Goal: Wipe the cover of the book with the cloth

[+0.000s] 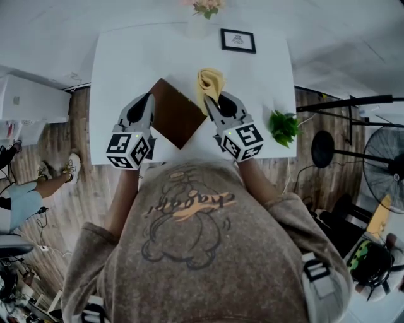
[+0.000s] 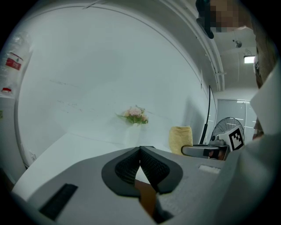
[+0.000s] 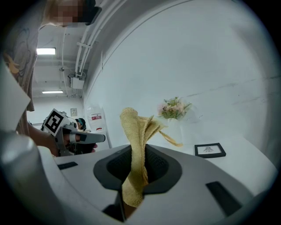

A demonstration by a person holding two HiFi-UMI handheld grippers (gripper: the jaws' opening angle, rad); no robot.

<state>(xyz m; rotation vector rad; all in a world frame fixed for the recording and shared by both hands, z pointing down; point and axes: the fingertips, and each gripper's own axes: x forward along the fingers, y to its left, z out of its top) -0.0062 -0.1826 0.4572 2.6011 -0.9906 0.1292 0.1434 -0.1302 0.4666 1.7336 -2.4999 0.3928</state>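
Note:
A brown book (image 1: 178, 117) lies cornerwise on the white table (image 1: 126, 57), near its front edge. My left gripper (image 1: 150, 96) is over the book's left edge. In the left gripper view its jaws (image 2: 140, 150) meet at the tips with nothing between them, and the book (image 2: 147, 195) shows through the gap below. My right gripper (image 1: 209, 99) is at the book's far right edge, shut on a yellow cloth (image 1: 210, 81). The cloth (image 3: 134, 127) stands up out of the jaws in a folded bunch.
A small framed picture (image 1: 238, 40) and a vase of pink flowers (image 1: 205, 9) stand at the table's far side. A green plant (image 1: 284, 126) sits at the right front corner. A fan (image 1: 385, 167) stands on the floor to the right.

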